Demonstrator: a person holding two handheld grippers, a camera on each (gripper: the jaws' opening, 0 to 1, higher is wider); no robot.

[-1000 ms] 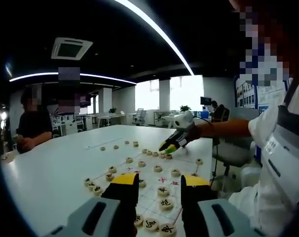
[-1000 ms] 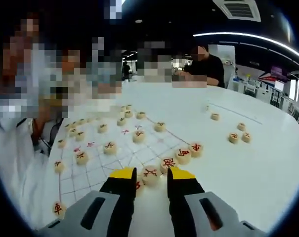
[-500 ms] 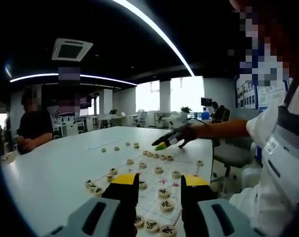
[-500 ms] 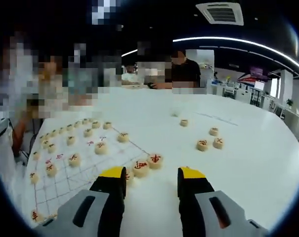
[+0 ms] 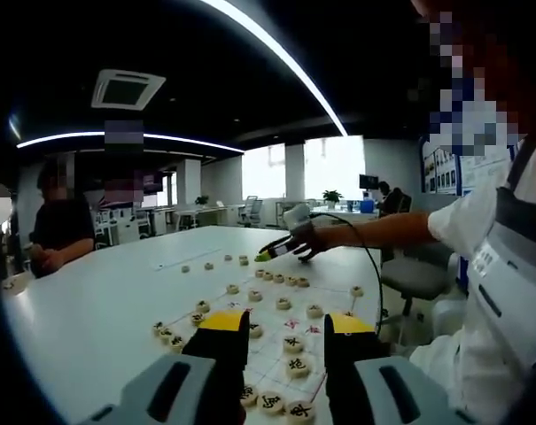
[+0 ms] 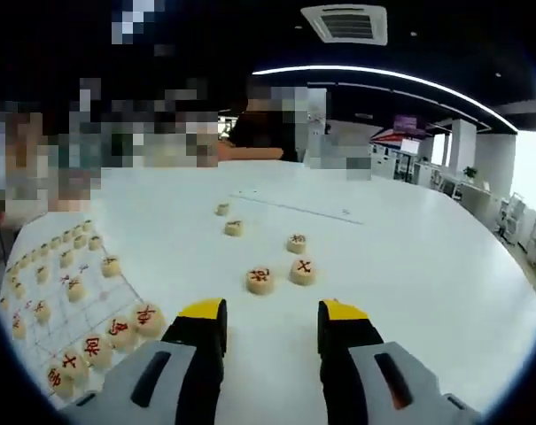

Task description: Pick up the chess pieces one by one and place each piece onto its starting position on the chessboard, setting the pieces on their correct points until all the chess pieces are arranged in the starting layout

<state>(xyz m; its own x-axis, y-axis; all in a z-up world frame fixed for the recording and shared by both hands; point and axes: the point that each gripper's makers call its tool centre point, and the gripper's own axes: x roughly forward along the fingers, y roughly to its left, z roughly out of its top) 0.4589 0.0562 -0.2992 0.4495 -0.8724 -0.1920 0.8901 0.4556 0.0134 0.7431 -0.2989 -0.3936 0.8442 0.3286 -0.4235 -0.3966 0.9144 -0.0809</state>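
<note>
The chessboard [image 5: 268, 352] lies on the white table just beyond my left gripper [image 5: 287, 328], which hangs open with nothing held. Round wooden pieces [image 5: 292, 343] sit on its lines. Farther off, my right gripper [image 5: 275, 251], in a person's hand, hovers over the far side of the board. In the right gripper view that gripper [image 6: 272, 314] is open and holds nothing. Two loose pieces [image 6: 260, 280] [image 6: 302, 270] lie just ahead of its jaws, with three more [image 6: 235, 227] beyond. The board [image 6: 101, 297] is at the left, red-marked pieces [image 6: 146, 317] along its near edge.
A person [image 5: 59, 226] sits at the far left of the white table [image 5: 99, 301]; more people sit beyond its far edge [image 6: 263, 133]. An office chair [image 5: 418, 274] stands behind the outstretched arm. Bare tabletop [image 6: 409, 274] spreads right of the loose pieces.
My right gripper opened, left a red piece at the board's edge, and swung away toward the loose pieces. My left gripper stayed put.
</note>
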